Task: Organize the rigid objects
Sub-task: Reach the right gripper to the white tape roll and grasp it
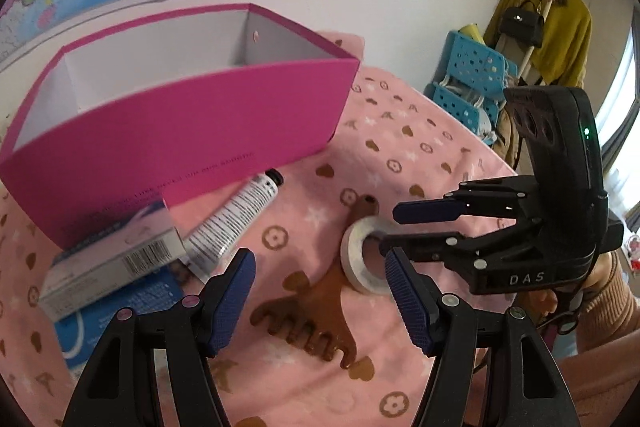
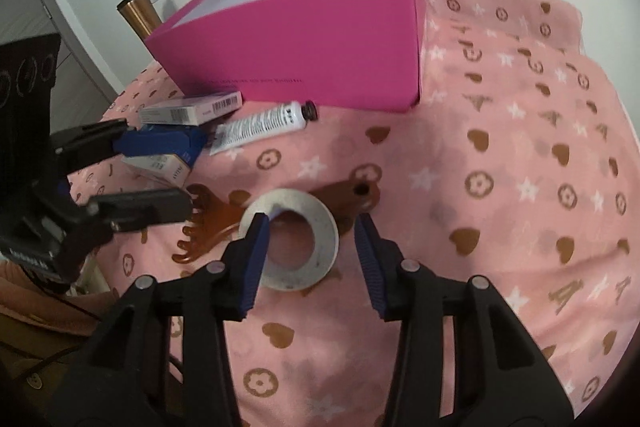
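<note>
Tape roll (image 2: 298,241), a stiff, light ring, lies low centre of the right wrist view on the pink blanket (image 2: 520,187), partly atop a brown comb (image 2: 208,223). Right tool (image 2: 310,259) straddles it, released; pinching across the rim should hold. Left tool (image 1: 320,299) is released too.

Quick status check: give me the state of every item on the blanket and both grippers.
Pink box: open-topped, upright.
Tape roll: flat on comb, one right finger through its hole.
Comb: flat, under tape.
Tube: lying, capped.
Cartons: stacked.
Left gripper: open, empty.
Right gripper: open.
</note>
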{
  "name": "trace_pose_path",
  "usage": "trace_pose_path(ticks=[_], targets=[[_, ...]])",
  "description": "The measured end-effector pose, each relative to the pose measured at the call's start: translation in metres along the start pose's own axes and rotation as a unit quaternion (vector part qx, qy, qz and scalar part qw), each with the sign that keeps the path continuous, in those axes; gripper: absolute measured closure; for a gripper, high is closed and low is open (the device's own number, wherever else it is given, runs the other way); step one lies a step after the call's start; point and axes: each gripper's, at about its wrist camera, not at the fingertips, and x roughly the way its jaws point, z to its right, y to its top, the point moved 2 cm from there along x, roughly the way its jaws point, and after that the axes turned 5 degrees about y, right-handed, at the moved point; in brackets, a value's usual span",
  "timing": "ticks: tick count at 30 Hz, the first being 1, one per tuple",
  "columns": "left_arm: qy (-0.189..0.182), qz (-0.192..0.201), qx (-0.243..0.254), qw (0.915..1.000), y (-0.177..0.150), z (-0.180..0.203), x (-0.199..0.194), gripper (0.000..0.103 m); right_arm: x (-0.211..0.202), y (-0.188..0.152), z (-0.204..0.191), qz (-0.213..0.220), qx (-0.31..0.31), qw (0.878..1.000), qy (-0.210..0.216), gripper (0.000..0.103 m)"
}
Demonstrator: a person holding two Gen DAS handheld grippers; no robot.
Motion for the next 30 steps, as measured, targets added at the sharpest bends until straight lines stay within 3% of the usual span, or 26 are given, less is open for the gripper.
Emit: trace_pose_path(ticks=[15, 22, 24, 28, 30], targets=[[-0.022, -0.026, 0.003, 0.9994, -0.010, 0.016, 0.018, 0.041, 0.006, -0.005, 0.000, 0.000, 0.017, 1.000, -0.002, 0.066], [-0.032, -0.033, 0.005, 0.9989, -0.010, 0.020, 0.023, 0.047, 0.008, -0.006, 0.005, 0.002, 0.028, 1.000, -0.002, 0.079], [-0.035, -0.034, 0.005, 0.9988, -0.009, 0.021, 0.024, 0.049, 0.008, -0.007, 0.005, 0.001, 0.026, 1.000, -0.003, 0.085], [-0.034, -0.034, 0.006, 0.9988, -0.009, 0.022, 0.025, 0.062, 0.006, -0.008, 0.005, 0.004, 0.026, 1.000, -0.003, 0.085], [-0.035, -0.036, 0.004, 0.9987, -0.009, 0.022, 0.027, 0.063, 0.005, -0.008, 0.005, 0.006, 0.026, 1.000, -0.003, 0.085]])
